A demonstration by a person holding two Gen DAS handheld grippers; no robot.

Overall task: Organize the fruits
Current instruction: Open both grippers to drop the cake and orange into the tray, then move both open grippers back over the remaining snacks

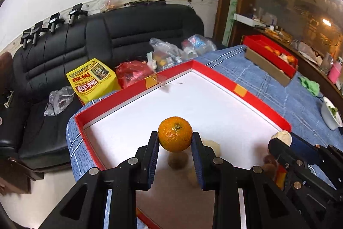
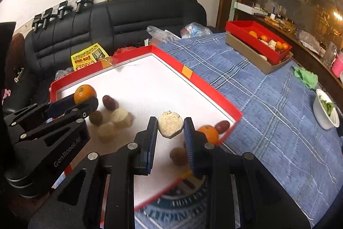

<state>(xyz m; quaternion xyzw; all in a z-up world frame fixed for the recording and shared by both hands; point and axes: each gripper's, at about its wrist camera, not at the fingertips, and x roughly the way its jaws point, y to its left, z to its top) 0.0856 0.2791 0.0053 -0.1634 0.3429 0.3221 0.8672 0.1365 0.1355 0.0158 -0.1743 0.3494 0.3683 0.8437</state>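
We hold orange [image 1: 175, 134] in left gripper [image 1: 175, 140], pale fruit [image 2: 170, 124] in right gripper [image 2: 170, 129]; several fruits [image 2: 111, 121] sit in red tray [image 2: 205, 83], more remain in far box [image 2: 257, 40].

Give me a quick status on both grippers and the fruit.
Left gripper shut on an orange. Right gripper shut on a beige peeled fruit. Both over the red tray; loose fruit lying below.
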